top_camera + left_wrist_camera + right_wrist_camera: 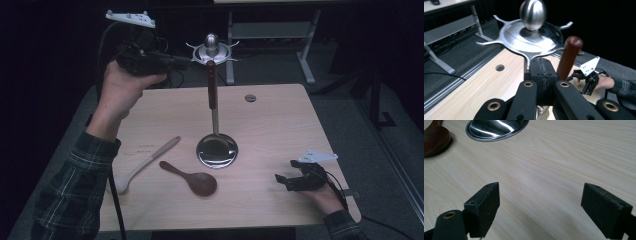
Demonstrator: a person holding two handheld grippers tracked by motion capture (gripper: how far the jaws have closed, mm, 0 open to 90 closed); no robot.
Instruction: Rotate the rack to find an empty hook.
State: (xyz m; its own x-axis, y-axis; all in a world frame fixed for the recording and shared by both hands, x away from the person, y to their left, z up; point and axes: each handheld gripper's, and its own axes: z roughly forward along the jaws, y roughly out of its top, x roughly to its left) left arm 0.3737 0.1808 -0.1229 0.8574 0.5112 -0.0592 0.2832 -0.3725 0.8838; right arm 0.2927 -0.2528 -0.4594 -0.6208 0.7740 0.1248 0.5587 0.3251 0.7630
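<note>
1. The left gripper [170,61] is raised beside the top of the utensil stand [216,150], its jaws closed flat against each other. In the left gripper view they sit just under one prong of the stand's crown, beside the ladle's wooden handle end; whether they pinch anything I cannot tell.
2. The right gripper [282,180] lies low near the table's right front corner, jaws spread wide with bare wood between them — nothing held.
3. The ladle [213,90] hangs upright at the stand, with a reddish-brown handle above a thin metal shaft.
4. The stand is polished steel: round mirror-like base, spoked crown, egg-shaped knob.
5. Left of the base lie a dark wooden spoon [192,180] and a pale, long-handled spoon [145,165].
6. The table [270,125] is light wood-grain with a round cable hole; the room behind is dark, with grey floor and another desk's legs.
</note>
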